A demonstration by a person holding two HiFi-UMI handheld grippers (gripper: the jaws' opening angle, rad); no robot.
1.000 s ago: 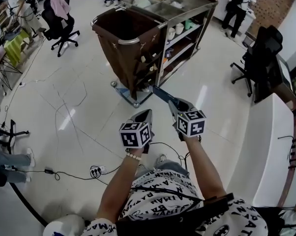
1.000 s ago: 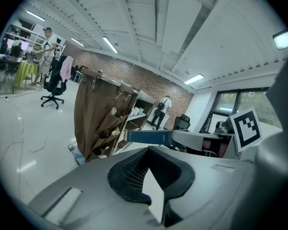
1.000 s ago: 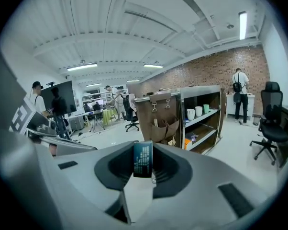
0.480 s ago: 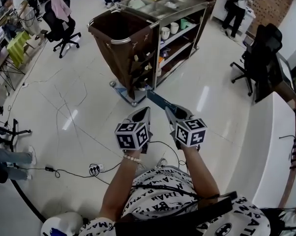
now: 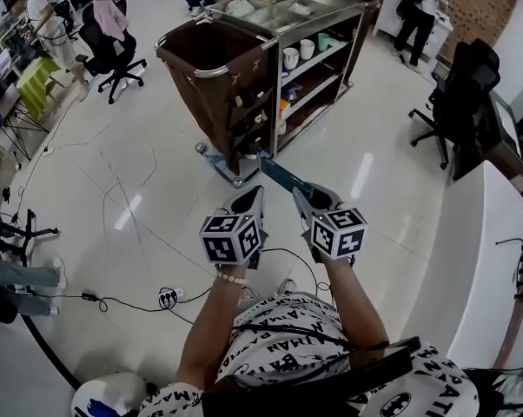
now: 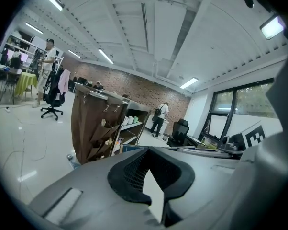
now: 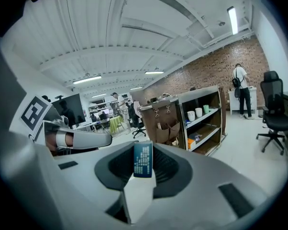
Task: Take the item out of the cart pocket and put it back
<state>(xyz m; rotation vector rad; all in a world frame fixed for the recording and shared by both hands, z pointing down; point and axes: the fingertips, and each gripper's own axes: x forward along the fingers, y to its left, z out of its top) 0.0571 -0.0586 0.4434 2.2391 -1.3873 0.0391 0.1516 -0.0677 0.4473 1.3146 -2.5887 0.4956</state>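
The housekeeping cart stands ahead of me, with a brown bag and cloth pockets down its side. My right gripper is shut on a flat dark-blue packet that points toward the cart's lower corner and stays short of it. In the right gripper view the packet stands upright between the jaws, with the cart's pockets beyond. My left gripper hovers beside the right one, jaws together with nothing in them. In the left gripper view the cart is to the left.
A power strip and cables trail over the floor near my feet. A white counter runs along the right, with black office chairs behind it. People stand at the back right, and one sits on a chair at the upper left.
Both grippers have drifted a little left and toward the cart, the right one still holding the blue packet. A person at the upper left has walked into view.
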